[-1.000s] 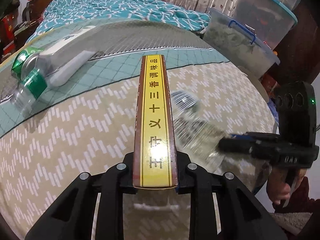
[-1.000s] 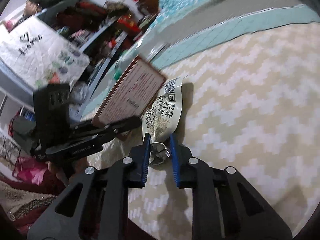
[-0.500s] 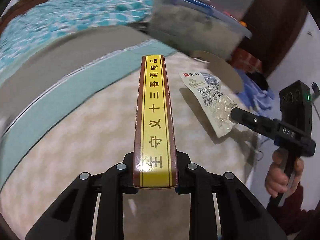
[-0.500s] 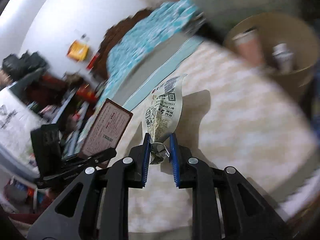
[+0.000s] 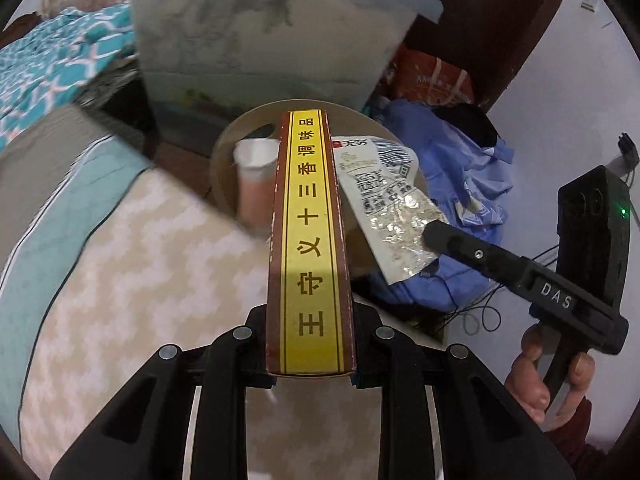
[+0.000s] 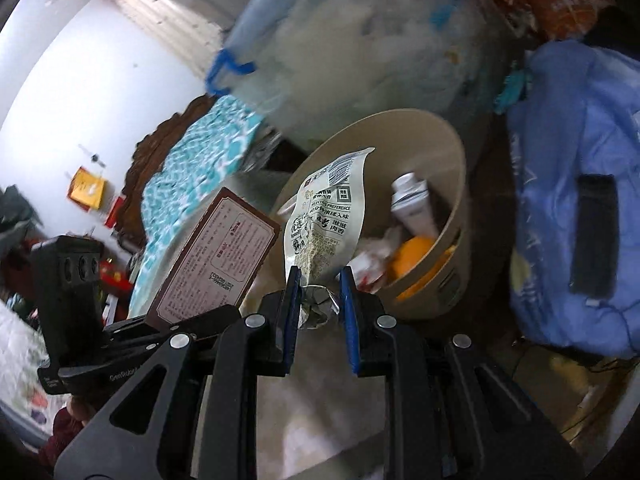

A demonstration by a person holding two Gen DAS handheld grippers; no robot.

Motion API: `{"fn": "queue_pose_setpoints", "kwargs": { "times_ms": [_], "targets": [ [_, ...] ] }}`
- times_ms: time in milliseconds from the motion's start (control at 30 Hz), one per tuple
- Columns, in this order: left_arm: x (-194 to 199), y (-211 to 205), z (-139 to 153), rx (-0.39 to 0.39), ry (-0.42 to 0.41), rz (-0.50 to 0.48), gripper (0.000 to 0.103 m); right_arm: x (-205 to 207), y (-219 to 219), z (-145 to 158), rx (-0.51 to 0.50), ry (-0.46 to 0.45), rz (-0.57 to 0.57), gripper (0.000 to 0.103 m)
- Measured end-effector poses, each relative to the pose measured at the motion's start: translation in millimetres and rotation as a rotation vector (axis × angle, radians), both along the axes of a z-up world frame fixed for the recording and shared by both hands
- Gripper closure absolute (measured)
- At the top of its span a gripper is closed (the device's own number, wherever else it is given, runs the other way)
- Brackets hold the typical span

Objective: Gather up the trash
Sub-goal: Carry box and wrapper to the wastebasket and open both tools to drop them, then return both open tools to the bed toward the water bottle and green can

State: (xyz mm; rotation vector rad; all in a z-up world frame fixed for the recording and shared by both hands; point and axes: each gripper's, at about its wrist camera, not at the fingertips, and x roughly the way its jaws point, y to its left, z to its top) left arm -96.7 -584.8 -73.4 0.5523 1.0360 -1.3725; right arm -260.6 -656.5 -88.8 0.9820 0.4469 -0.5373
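- Left wrist view: your left gripper (image 5: 311, 364) clamps the flat brown-and-yellow cardboard box (image 5: 310, 240) above the bed edge, its far end over the round beige waste bin (image 5: 224, 152); a clear lidded storage tub (image 5: 264, 40) stands just behind.
- Right wrist view: your right gripper (image 6: 319, 304) pinches the crumpled silver snack wrapper (image 6: 326, 220) upright before the bin, beside a blue cloth bundle (image 6: 576, 200).

A clear storage tub (image 5: 264, 40) stands beside crumpled blue cloth (image 5: 460, 168) and a teal quilt (image 5: 52, 64).
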Motion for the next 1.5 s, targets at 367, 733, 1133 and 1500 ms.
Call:
{"fn": "queue_pose_setpoints", "kwargs": {
  "times_ms": [367,733,1133,1500],
  "targets": [
    [-9,-13,7,-0.051,-0.053,0.010,0.044,-13,4,3,-0.054,-0.014,-0.120,0.044],
    [30,121,6,-0.051,-0.025,0.171,0.043,21,72,24,-0.017,-0.093,0.022,0.043],
    [115,345,31,-0.105,-0.073,0.608,0.043,150,202,29,-0.017,-0.053,0.409,0.041],
    [189,533,51,-0.129,-0.158,1.097,0.035,224,300,19,-0.069,0.044,0.613,0.032]
  ]
}}
